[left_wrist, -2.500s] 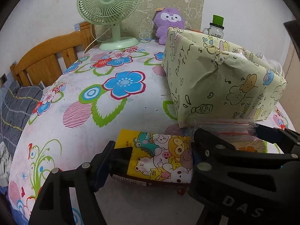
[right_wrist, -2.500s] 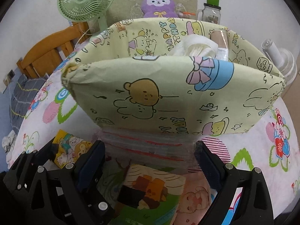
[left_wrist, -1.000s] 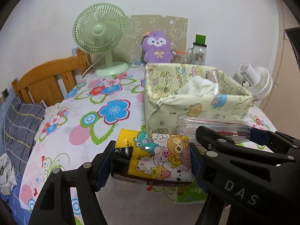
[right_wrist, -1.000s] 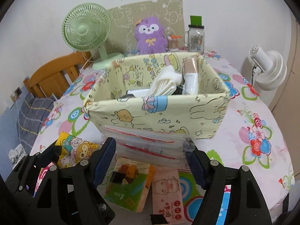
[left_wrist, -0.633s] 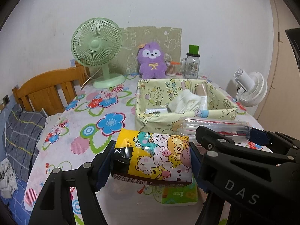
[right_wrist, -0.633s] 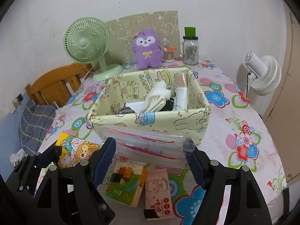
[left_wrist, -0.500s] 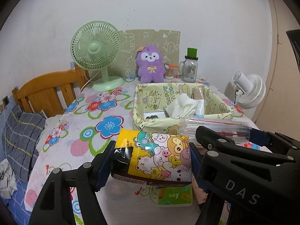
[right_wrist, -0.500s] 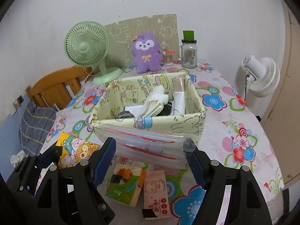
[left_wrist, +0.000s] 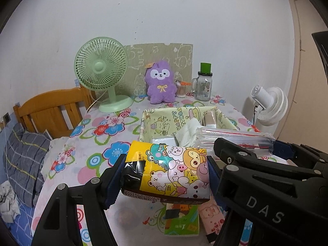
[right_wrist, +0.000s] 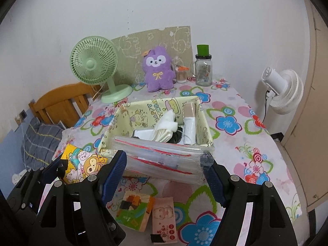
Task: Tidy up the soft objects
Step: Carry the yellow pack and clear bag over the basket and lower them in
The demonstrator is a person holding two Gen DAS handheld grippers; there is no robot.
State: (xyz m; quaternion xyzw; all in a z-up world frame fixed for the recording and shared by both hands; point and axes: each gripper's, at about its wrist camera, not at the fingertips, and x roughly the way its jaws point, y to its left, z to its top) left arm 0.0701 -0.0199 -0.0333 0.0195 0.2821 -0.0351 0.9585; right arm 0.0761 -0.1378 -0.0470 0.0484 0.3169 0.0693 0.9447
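Observation:
My left gripper (left_wrist: 166, 176) is shut on a yellow cartoon-printed tissue pack (left_wrist: 170, 174), held above the table. It also shows at lower left in the right wrist view (right_wrist: 82, 164). My right gripper (right_wrist: 164, 172) is shut on a clear plastic packet with red lines (right_wrist: 164, 157), held in front of the yellow-green fabric storage box (right_wrist: 121, 121). The box (left_wrist: 170, 116) holds a white cloth (right_wrist: 166, 127) and rolled items. A green tissue pack (right_wrist: 133, 211) and a pink tissue pack (right_wrist: 165, 219) lie on the floral tablecloth below the grippers.
A green desk fan (right_wrist: 94, 65), a purple plush toy (right_wrist: 157, 69) and a glass jar with a green lid (right_wrist: 203, 69) stand along the back wall. A white fan (right_wrist: 285, 90) is off the table's right edge. A wooden headboard (left_wrist: 53, 110) and bedding are at left.
Both grippers have risen and pulled back from the box with their loads still held. The box looks smaller and its inside now shows from above.

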